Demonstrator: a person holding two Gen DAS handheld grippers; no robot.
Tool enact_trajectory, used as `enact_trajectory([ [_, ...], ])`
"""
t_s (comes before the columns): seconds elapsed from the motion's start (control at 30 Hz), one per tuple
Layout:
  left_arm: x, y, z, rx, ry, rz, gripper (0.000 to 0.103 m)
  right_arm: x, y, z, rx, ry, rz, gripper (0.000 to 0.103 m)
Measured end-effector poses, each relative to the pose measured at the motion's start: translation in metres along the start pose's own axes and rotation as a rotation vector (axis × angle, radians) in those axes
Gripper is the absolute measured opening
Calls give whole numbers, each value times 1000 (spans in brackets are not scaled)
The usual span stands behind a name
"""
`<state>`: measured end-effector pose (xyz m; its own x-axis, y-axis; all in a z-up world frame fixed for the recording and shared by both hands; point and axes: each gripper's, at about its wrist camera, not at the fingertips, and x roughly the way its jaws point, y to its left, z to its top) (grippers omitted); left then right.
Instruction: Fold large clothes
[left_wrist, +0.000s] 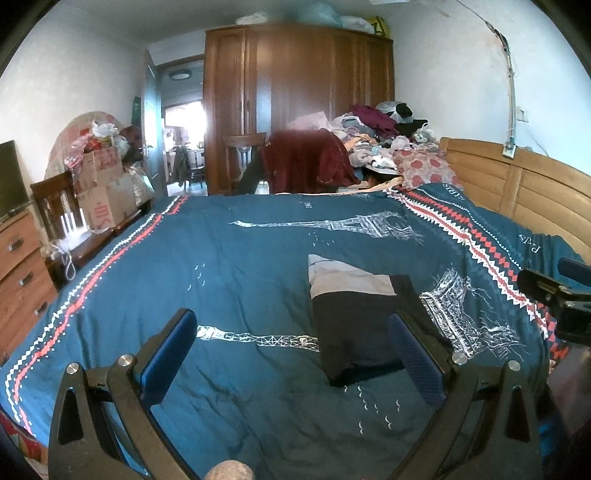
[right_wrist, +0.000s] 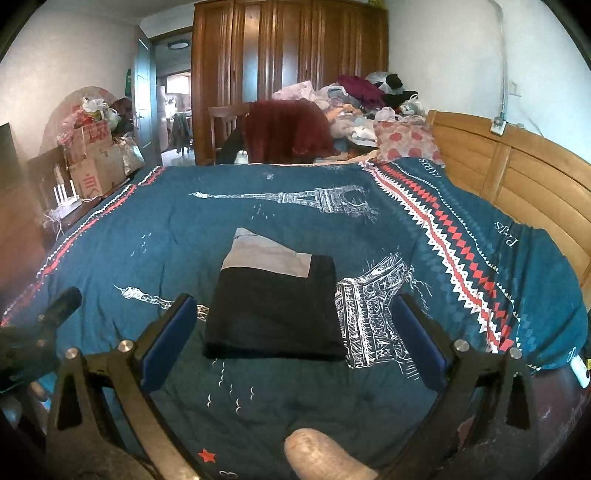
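Note:
A folded garment (right_wrist: 275, 306), black with a grey band at its far end, lies flat on the blue Eiffel-tower bedspread (right_wrist: 258, 221). My right gripper (right_wrist: 293, 328) is open, raised just short of the garment's near edge, its blue pads wide apart and holding nothing. In the left wrist view the same folded garment (left_wrist: 354, 314) lies to the right of centre. My left gripper (left_wrist: 291, 347) is open and empty, with its right pad near the garment's right side. The other gripper shows at the right edge (left_wrist: 557, 299) there.
A pile of loose clothes (right_wrist: 369, 107) and a dark red garment over a chair (right_wrist: 288, 133) lie beyond the bed's far side. A wooden headboard (right_wrist: 517, 173) runs along the right. Cardboard boxes (right_wrist: 96, 166) and a dresser (left_wrist: 18, 266) stand at the left. A thumb (right_wrist: 317, 458) shows below.

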<state>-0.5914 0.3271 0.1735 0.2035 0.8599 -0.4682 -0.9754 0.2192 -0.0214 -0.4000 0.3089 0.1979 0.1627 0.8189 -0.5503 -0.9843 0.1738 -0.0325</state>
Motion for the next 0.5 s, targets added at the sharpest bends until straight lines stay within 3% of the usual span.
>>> enact_trajectory([
  [0.5,2,-11,4,25,-2,-10,103,9,-13,-2,43,35,11,103],
])
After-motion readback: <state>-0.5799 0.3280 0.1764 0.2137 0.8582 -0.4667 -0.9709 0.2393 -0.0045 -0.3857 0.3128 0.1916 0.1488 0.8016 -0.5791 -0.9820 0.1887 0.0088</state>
